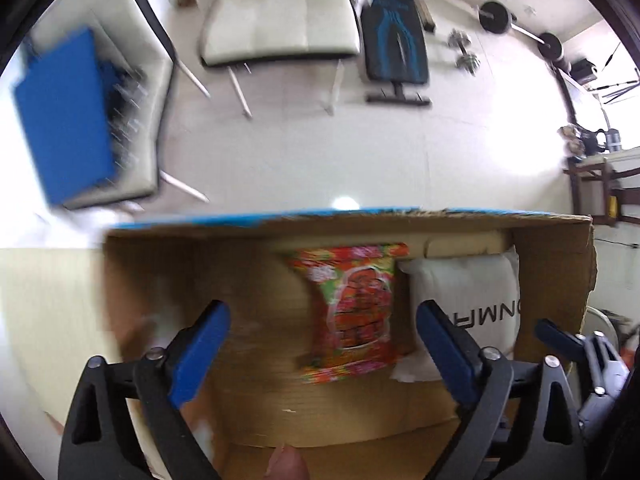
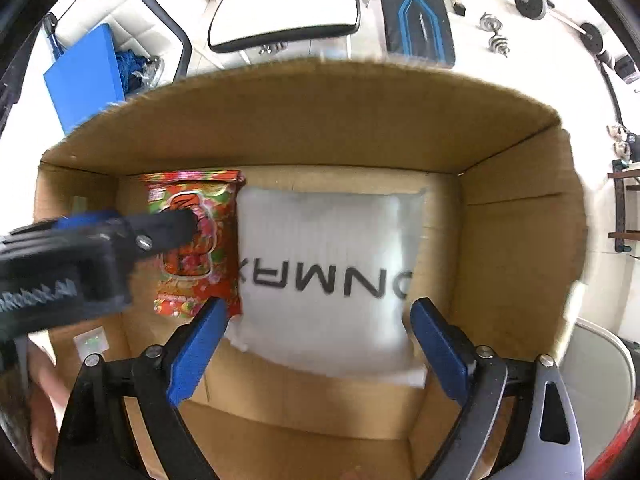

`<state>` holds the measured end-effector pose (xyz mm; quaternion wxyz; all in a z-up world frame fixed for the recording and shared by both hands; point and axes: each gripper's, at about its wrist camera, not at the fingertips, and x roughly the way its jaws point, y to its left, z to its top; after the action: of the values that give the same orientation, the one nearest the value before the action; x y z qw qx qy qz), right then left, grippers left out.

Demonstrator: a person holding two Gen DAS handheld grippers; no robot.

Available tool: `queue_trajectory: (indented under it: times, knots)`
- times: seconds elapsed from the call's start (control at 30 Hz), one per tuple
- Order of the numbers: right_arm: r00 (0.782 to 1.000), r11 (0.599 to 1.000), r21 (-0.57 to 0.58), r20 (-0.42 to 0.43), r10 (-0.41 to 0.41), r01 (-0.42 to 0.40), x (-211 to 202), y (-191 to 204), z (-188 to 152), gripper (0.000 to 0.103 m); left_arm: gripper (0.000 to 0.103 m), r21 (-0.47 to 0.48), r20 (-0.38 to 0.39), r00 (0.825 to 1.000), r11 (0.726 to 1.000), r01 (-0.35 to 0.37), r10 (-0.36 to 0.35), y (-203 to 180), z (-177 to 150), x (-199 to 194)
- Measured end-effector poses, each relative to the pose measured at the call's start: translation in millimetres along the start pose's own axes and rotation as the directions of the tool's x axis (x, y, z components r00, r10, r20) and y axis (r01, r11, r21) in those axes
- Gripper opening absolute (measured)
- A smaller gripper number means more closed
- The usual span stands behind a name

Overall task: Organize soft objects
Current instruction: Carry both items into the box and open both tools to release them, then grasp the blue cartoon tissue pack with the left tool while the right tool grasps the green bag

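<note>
Cardboard box [image 2: 516, 216] holding both soft items. White air pillow [image 2: 332, 248] lying on box floor toward right wall, long axis running front to back. Snack bag [image 2: 224, 216] lying touching pillow's left edge, same axis. Right gripper [image 2: 316, 344] hovering over pillow's near end, spread wide, gripping nothing. Left gripper [image 1: 324, 344] spread wide over snack bag, nearer it.
</note>
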<state>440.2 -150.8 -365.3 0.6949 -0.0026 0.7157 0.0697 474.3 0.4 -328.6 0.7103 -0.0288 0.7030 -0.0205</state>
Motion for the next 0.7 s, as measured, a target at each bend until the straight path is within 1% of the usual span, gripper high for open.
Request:
queue_trajectory:
  times: [0.07,0.17,0.23,0.33,0.4,0.5,0.6,0.63,0.7]
  knots:
    - [0.999,1.000,0.004,0.019,-0.026,0.026,-13.6,3.2,-7.1,0.103,0.102,-0.002,0.049,0.998,1.000,-0.024,0.024,3.8,-11.9,-19.6]
    - [0.998,0.999,0.009,0.051,-0.049,0.048,-33.6,6.6,-19.4,0.103,0.102,-0.018,0.103,0.994,1.000,-0.018,0.020,8.9,-35.4,-45.5]
    - [0.996,0.998,0.016,0.077,-0.055,0.054,-47.6,10.1,-33.9,0.103,0.103,-0.028,0.137,0.990,1.000,-0.013,0.017,11.4,-51.6,-60.1]
    - [0.990,0.998,0.018,0.127,-0.055,0.053,-62.9,10.0,-54.6,0.103,0.103,-0.028,0.184,0.982,0.999,-0.031,0.036,11.2,-77.8,-81.1]
    - [0.983,0.999,0.008,0.176,-0.054,0.053,-76.1,10.7,-67.6,0.103,0.103,-0.027,0.220,0.974,0.999,-0.047,0.052,10.9,-97.7,-93.2]
    - [0.968,0.999,-0.021,0.248,-0.030,0.036,-97.6,14.3,-97.8,0.103,0.103,-0.020,0.261,0.964,0.998,-0.053,0.056,9.0,-133.6,-110.1]
    - [0.953,0.999,-0.047,0.304,0.009,0.005,-116.2,16.5,-132.5,0.103,0.103,-0.021,0.276,0.958,0.997,-0.076,0.079,13.3,-168.3,-115.4]
    - [0.950,0.999,-0.047,0.310,0.023,-0.008,-120.2,17.9,-143.8,0.103,0.103,-0.039,0.277,0.956,0.996,-0.085,0.093,18.9,-186.3,-114.5]
    - [0.947,0.996,-0.050,0.308,0.087,-0.075,-122.0,12.1,-170.6,0.103,0.103,-0.072,0.269,0.958,0.994,-0.087,0.104,25.6,-210.9,-109.8]
